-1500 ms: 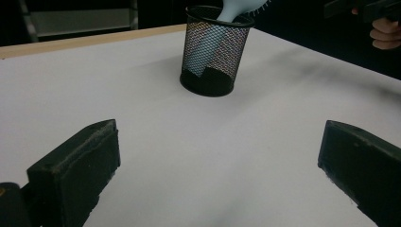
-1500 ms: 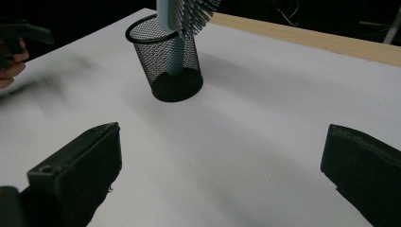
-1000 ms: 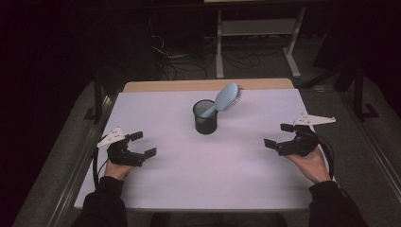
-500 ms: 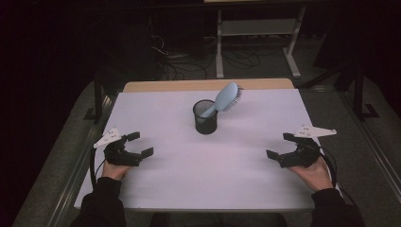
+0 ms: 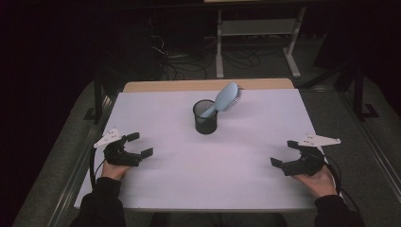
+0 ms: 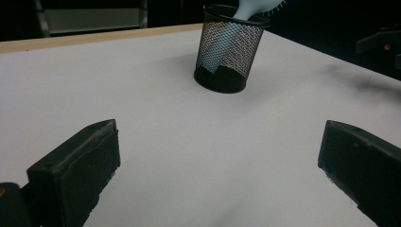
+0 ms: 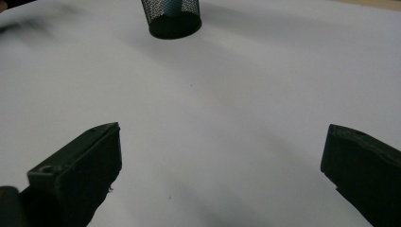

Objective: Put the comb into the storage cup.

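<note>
left claw (image 5: 139, 144) wide open, right claw (image 5: 283, 152) wide open, both empty

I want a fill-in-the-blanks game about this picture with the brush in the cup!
1. The light blue hairbrush stands handle-down in a black mesh ____.
2. The jaws of the left gripper and the right gripper are both ____.
3. The mesh cup stands on a ____ table cover.

Missing words: cup; open; white
</note>
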{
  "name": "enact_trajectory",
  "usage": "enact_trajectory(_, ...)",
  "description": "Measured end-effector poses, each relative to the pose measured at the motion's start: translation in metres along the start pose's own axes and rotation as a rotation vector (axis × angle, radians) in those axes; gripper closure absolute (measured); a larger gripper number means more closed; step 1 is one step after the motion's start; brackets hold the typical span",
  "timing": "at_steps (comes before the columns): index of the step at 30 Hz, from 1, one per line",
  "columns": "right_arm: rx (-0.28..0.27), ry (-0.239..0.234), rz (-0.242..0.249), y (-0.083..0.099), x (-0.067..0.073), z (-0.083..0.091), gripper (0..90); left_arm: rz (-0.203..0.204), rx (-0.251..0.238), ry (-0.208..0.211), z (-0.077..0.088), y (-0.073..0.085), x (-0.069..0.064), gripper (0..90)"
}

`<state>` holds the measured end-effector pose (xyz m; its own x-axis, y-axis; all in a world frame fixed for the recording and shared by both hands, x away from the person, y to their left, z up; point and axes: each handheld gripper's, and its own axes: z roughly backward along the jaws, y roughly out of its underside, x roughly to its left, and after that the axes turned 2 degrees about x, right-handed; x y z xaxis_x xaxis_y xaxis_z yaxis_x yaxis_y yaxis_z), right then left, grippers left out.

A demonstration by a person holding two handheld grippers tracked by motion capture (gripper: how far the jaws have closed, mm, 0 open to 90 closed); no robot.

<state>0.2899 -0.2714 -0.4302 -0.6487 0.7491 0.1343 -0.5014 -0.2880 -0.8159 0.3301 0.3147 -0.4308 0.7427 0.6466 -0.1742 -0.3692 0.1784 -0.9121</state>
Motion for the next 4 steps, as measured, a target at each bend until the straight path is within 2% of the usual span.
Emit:
enact_trajectory(2, 0.012, 0.007, 0.006, 0.0028, -0.0012, 0.0013, 0.0, -0.002, 0.006, 0.001, -0.0003, -0.0007, -0.0010, 0.0)
enact_trajectory(4, 0.008, 0.005, -0.008, 0.0054, -0.0035, 0.0026, 0.0, -0.008, 0.009, 0.002, 0.0002, -0.0008, -0.0016, 0.0)
